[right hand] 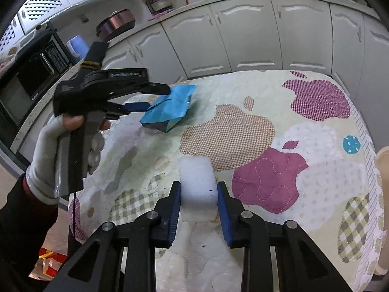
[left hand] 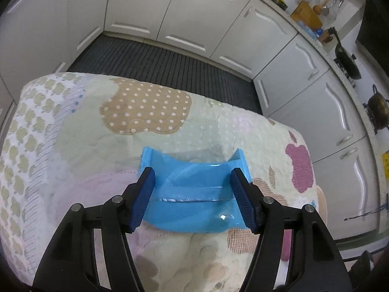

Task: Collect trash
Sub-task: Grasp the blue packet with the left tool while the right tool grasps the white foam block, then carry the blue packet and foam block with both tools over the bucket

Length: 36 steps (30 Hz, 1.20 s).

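A blue plastic packet (left hand: 194, 194) lies on the quilted table cover (left hand: 73, 121). My left gripper (left hand: 193, 172) stands open astride it, one blue pad at each side, and the packet's ends reach out past both pads. The right wrist view shows the same left gripper (right hand: 158, 98) in a gloved hand (right hand: 48, 155), with its fingertips at the packet (right hand: 170, 112). Nearer me, a white foam block (right hand: 197, 177) rests on the cover (right hand: 316, 170). My right gripper (right hand: 198, 185) is shut on it, both pads pressed flat against its sides.
White cabinets (left hand: 194, 12) ring the table, with a dark ribbed floor mat (left hand: 170, 65) between. A stove with pans (left hand: 378, 112) is at the right and a microwave (right hand: 31, 77) at the left. Red and yellow wrappers (right hand: 51, 262) lie on the floor.
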Tool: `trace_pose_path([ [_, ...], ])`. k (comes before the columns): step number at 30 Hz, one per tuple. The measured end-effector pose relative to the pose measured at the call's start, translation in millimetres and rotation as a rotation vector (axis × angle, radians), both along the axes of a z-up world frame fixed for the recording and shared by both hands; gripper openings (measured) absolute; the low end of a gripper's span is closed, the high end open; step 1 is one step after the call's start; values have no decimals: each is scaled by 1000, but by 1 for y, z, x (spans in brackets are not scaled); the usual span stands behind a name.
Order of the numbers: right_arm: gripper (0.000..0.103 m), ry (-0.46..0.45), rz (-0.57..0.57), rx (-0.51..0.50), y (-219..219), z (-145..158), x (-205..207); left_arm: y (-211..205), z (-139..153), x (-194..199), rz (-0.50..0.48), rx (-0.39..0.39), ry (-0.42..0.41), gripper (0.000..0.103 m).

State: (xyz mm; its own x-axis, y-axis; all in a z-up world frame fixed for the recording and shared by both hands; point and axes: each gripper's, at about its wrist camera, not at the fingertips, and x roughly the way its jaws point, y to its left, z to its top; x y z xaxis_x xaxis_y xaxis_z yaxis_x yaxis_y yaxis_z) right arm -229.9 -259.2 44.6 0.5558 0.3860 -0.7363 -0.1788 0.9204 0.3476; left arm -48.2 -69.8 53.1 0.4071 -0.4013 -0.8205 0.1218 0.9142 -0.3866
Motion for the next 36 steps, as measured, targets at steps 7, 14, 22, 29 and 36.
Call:
trace_pose_path([
  [7, 42, 28, 1, 9, 1, -4, 5, -8, 2, 13, -14, 3, -12, 69],
  [14, 42, 38, 8, 16, 4, -8, 9, -11, -2, 27, -43, -7, -3, 69],
  [22, 45, 48, 26, 18, 5, -10, 8, -31, -4, 26, -234, -51, 15, 69],
  [29, 45, 50, 16, 27, -3, -8, 7, -25, -5, 4, -331, -41, 63, 69],
  [36, 47, 47, 23, 21, -3, -6, 8, -9, -3, -19, -373, -65, 86, 69],
])
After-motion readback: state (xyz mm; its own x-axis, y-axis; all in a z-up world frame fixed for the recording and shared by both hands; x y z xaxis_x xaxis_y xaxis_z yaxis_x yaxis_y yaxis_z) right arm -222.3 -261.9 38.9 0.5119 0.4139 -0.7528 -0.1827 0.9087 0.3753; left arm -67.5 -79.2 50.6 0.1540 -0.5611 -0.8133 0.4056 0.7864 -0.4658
